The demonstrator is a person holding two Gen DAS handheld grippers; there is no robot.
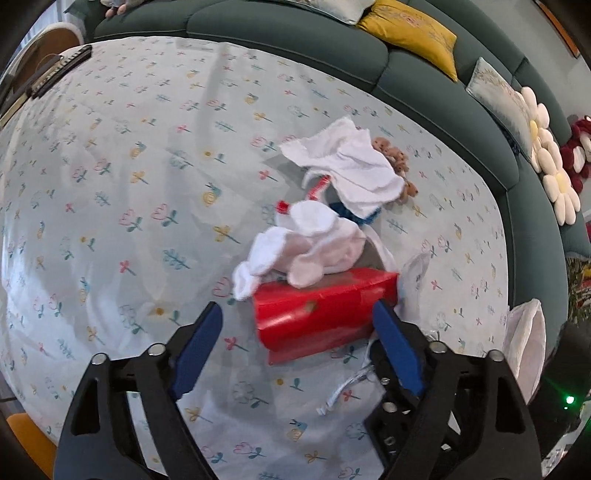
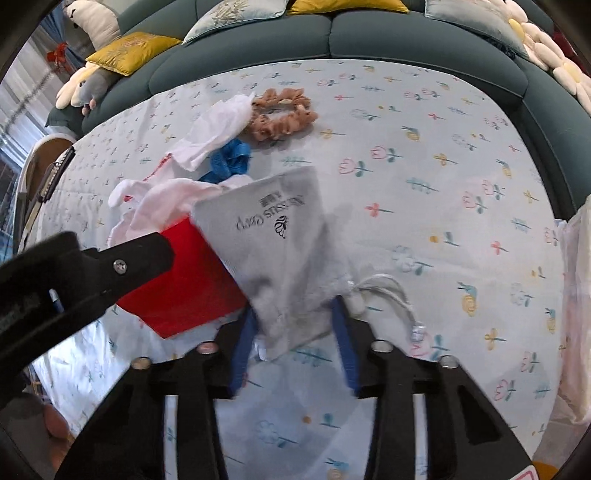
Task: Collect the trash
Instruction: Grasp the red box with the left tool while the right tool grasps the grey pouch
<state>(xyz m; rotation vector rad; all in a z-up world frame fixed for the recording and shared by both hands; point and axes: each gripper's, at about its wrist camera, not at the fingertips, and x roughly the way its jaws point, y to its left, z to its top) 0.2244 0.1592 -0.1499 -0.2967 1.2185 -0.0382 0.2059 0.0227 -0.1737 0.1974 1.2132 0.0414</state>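
A pale blue tablecloth printed with small flowers (image 1: 147,184) covers the table. Behind it runs a dark green padded sofa (image 2: 332,33) holding a mustard yellow cushion (image 1: 410,33), a pale embroidered cushion (image 1: 498,99) and a white daisy-shaped plush cushion (image 1: 550,166).
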